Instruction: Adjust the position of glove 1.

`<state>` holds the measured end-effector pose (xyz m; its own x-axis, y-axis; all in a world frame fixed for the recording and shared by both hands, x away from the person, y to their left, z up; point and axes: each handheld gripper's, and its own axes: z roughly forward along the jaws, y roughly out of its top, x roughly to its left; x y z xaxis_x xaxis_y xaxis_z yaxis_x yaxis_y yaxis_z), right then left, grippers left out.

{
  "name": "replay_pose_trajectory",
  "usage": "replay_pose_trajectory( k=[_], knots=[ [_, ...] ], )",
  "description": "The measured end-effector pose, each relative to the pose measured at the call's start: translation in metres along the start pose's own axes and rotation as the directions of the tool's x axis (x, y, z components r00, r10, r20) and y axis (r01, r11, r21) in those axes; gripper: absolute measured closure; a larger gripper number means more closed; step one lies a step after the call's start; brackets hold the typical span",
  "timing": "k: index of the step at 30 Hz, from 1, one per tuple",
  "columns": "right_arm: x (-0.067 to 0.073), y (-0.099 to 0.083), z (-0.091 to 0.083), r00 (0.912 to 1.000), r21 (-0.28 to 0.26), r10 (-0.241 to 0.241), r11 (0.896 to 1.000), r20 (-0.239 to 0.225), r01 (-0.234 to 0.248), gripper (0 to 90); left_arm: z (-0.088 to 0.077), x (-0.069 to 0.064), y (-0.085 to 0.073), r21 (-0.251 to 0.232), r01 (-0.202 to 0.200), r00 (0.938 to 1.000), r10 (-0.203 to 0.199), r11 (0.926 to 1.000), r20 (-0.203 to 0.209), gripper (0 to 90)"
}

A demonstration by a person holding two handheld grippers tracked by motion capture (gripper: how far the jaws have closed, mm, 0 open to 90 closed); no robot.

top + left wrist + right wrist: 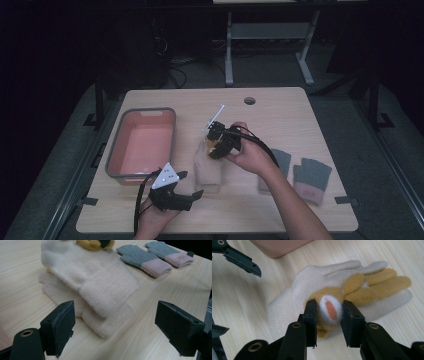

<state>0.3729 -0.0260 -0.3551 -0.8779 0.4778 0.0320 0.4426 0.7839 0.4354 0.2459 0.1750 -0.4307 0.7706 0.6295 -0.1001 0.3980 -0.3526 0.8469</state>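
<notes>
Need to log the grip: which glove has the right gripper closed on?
The yellow glove, atop the cream gloves: the right gripper clamps its cuff. The grey gloves lie apart, untouched.

Dim room – grey floor, light wooden table.

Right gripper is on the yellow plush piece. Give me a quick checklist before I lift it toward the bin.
1. Right gripper shut on the yellow plush glove-shaped piece: ok, both pads press its white-and-orange patch.
2. Plush piece free of the cream knit gloves beneath it: cannot tell, it lies right on them.
3. Left gripper open and out of the way: ok, jaws wide, near the cream cuffs.
4. Pink plastic bin with grey rim ready to receive: ok.
5. Grey-and-pink knit gloves away from the path: ok, they lie on the far side from the bin.
</notes>
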Motion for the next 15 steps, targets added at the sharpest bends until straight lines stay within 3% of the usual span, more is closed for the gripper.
replay_pose_trajectory(
  k=[8,14,15],
  knots=[
    [0.002,0.003,0.013,0.9996,0.015,0.005,1.000,-0.027,-0.004,67.3,0.000,0.000,0.000,-0.006,0.024,0.9997,-0.024,0.9997,-0.002,16.5],
    [0.000,-0.003,0.027,0.9987,0.031,0.026,0.999,-0.044,-0.024,67.0,0.000,0.003,0.000,0.019,0.006,0.9999,-0.006,0.9998,-0.010,16.6],
    [-0.001,-0.004,0.029,0.9984,0.030,0.031,0.999,-0.047,-0.030,66.9,0.001,0.002,-0.001,0.025,0.025,0.9996,-0.025,0.9994,-0.011,16.6]
  ],
)
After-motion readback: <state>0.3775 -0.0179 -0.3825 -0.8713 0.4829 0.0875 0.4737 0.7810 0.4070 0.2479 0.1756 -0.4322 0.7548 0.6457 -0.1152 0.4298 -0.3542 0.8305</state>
